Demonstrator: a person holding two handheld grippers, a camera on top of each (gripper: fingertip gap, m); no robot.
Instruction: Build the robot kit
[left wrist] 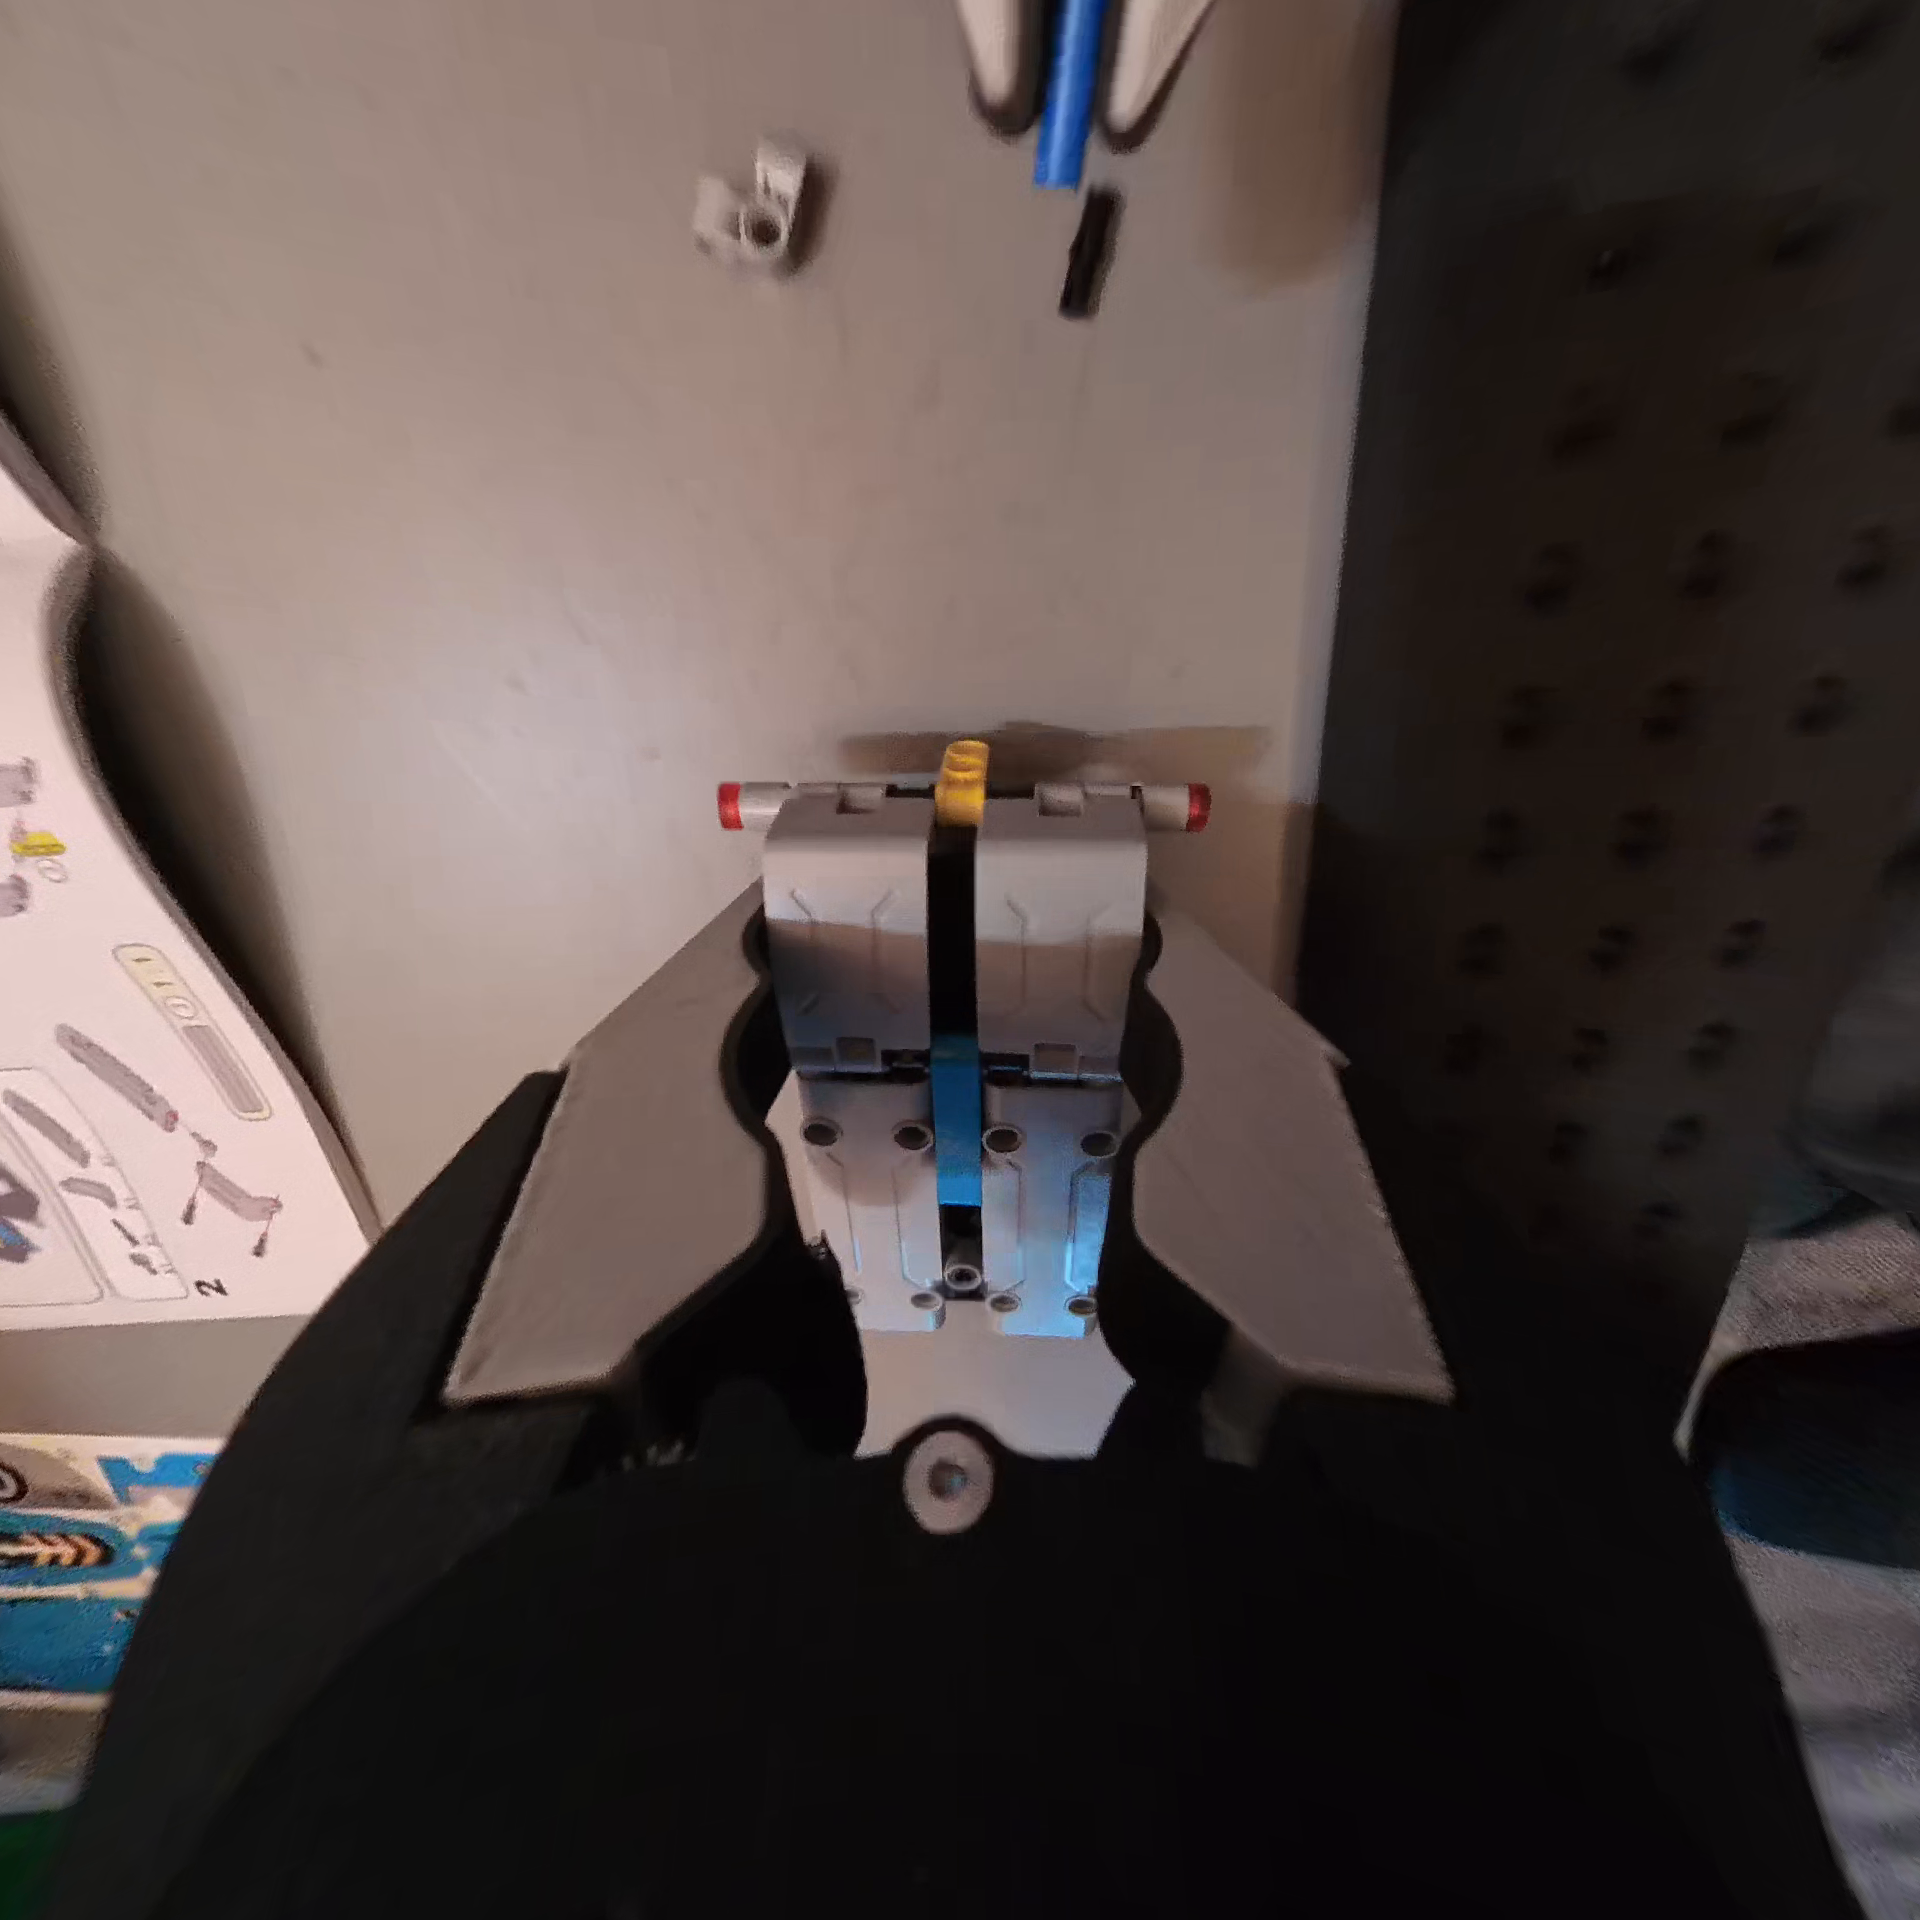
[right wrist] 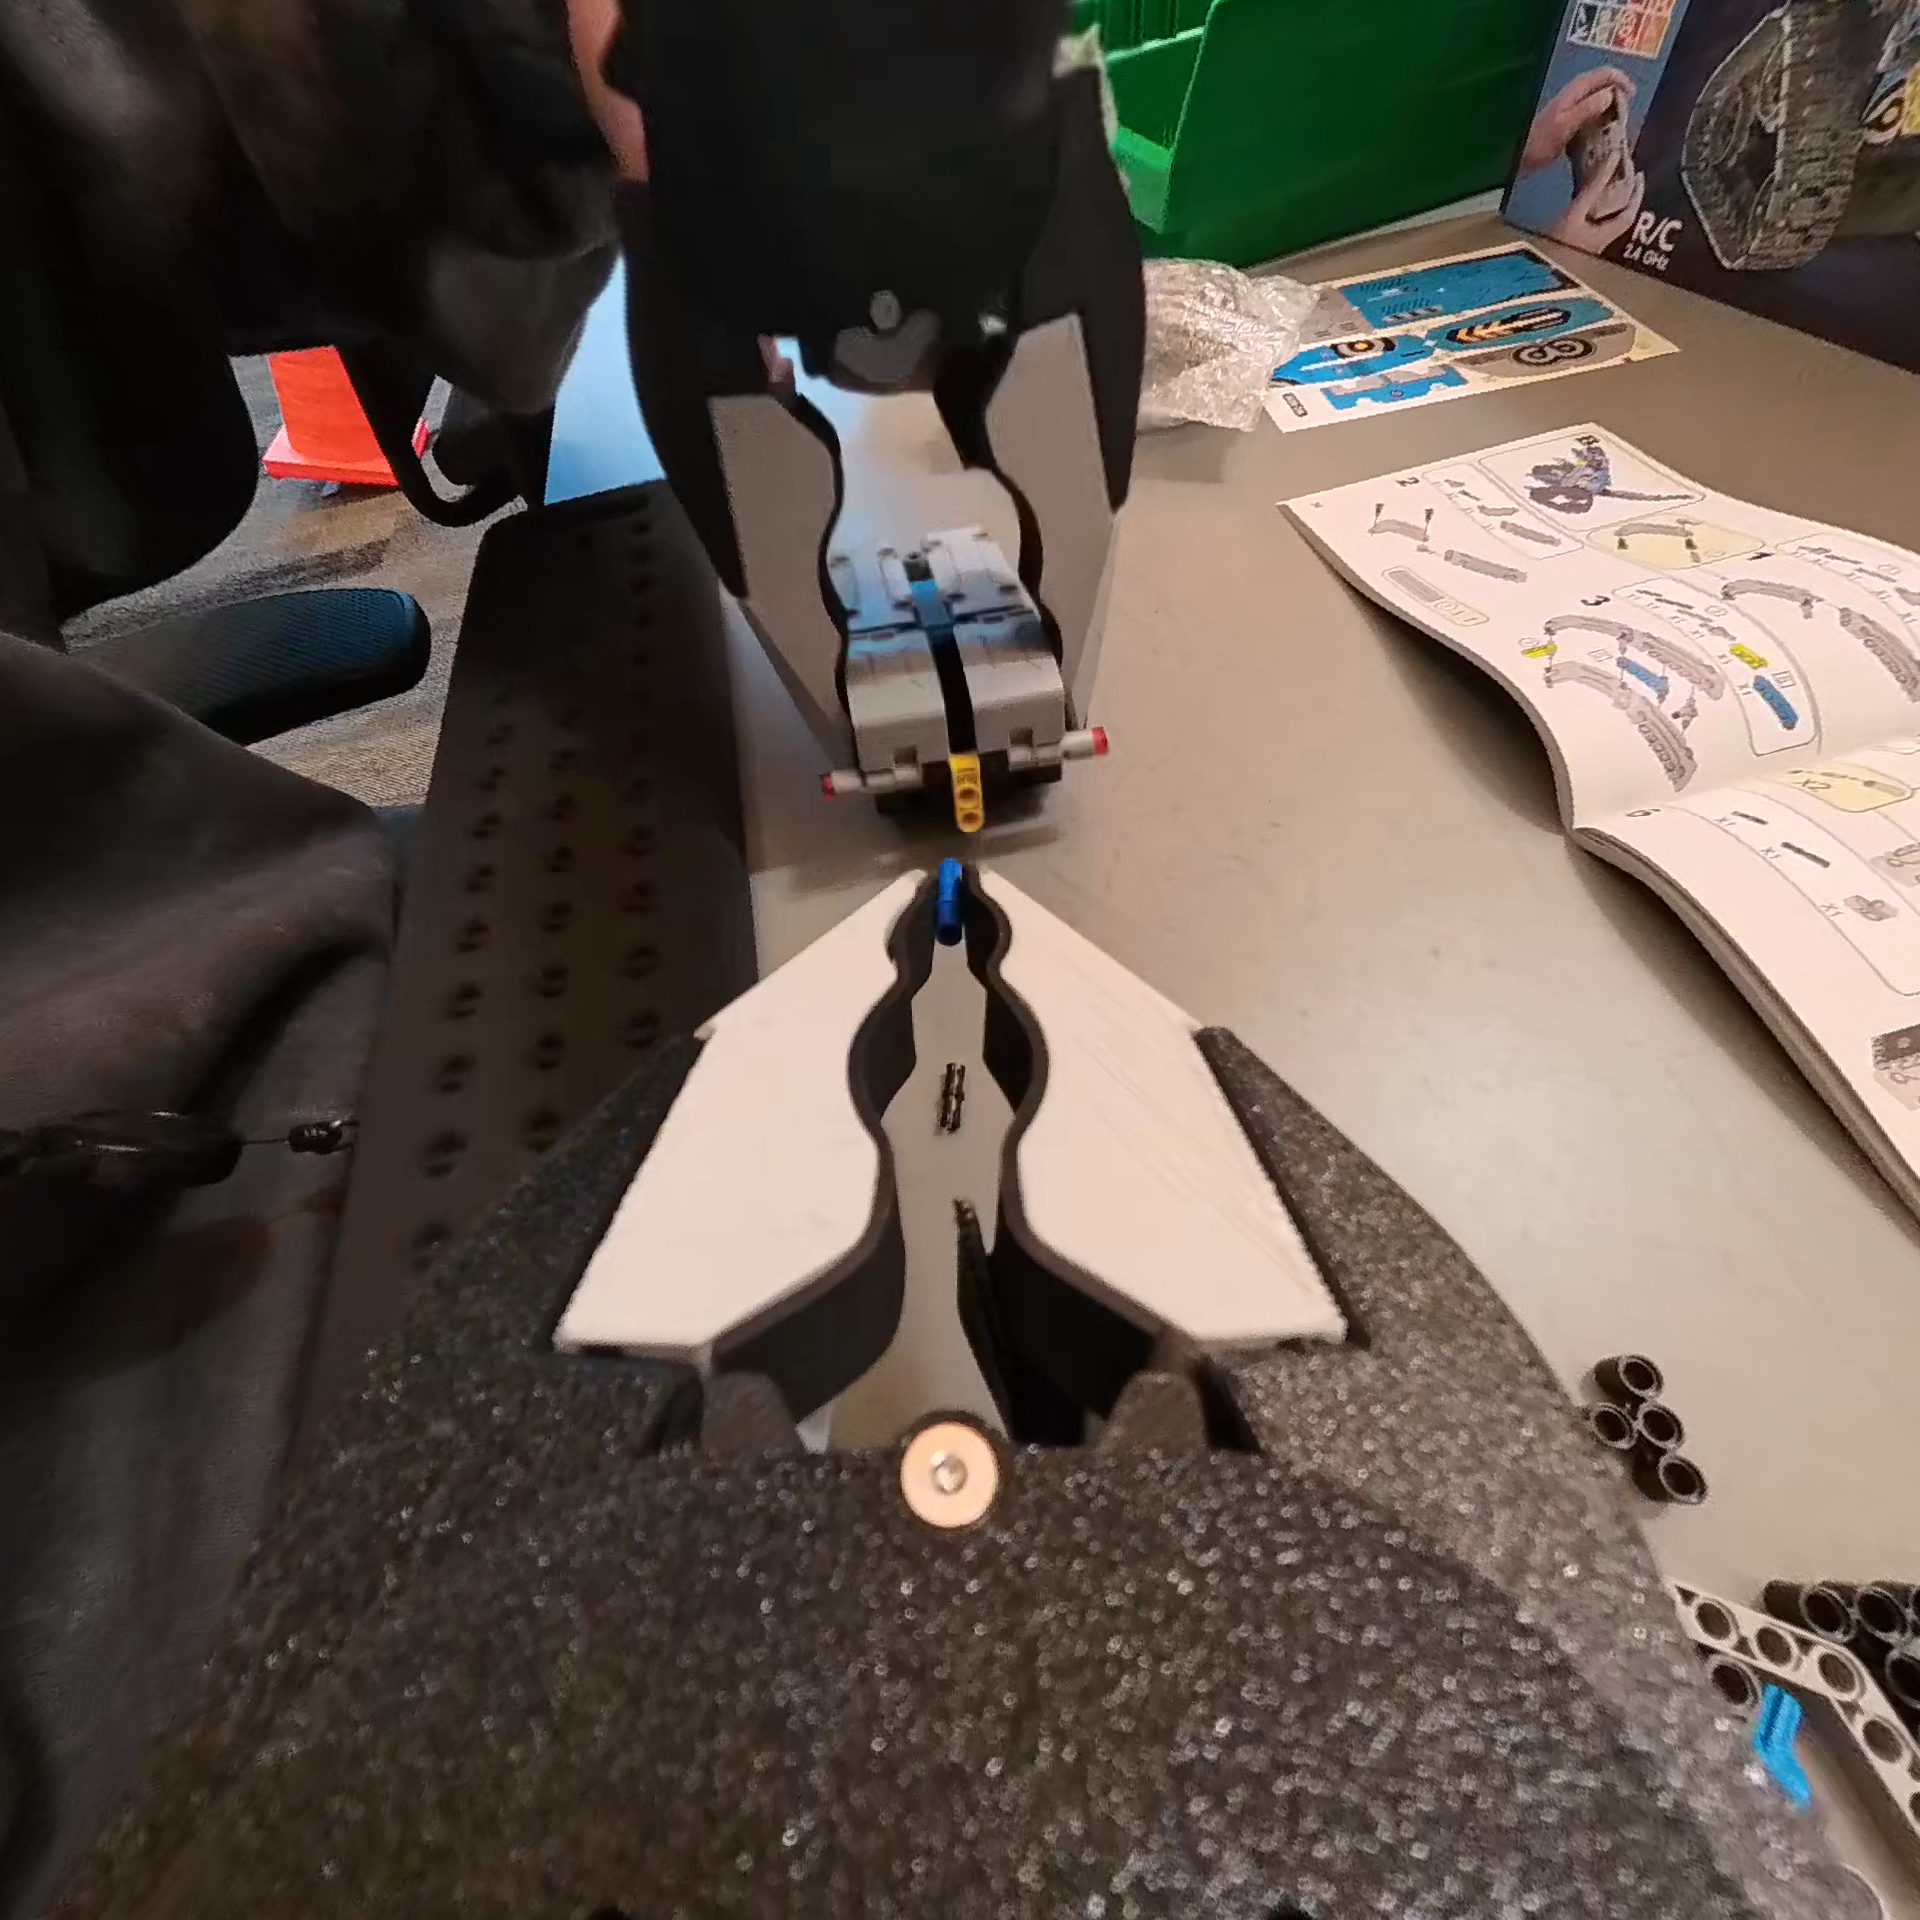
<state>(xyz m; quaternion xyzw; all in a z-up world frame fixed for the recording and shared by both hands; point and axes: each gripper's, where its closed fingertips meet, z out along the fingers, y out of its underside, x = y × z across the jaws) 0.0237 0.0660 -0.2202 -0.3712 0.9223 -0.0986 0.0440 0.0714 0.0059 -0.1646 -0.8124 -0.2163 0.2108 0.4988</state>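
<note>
Left gripper (left wrist: 951, 1049) clamps a grey brick-built plastic assembly (left wrist: 954, 935) with a yellow connector (right wrist: 966, 792) at its front, low over the grey table (right wrist: 1299, 935); right gripper (right wrist: 948, 902) pinches a small blue pin (right wrist: 948, 900) just before that connector (a black pin (right wrist: 951, 1098) lies beneath); an open instruction booklet (right wrist: 1662, 727) and printed box (right wrist: 1714, 125) lie beyond, writing left unquoted.

Grey counter (right wrist: 1299, 935), w/ dark perforated strip (right wrist: 561, 831) along one edge. On it: open instruction booklet (right wrist: 1662, 727), sticker sheet (right wrist: 1455, 332), crumpled clear plastic bag (right wrist: 1216, 332), printed box (right wrist: 1714, 135), green bin (right wrist: 1299, 114), small black pin (right wrist: 952, 1098), grey connector (left wrist: 758, 208), cluster of black bushings (right wrist: 1647, 1429), perforated beams (right wrist: 1808, 1683) near corner.
</note>
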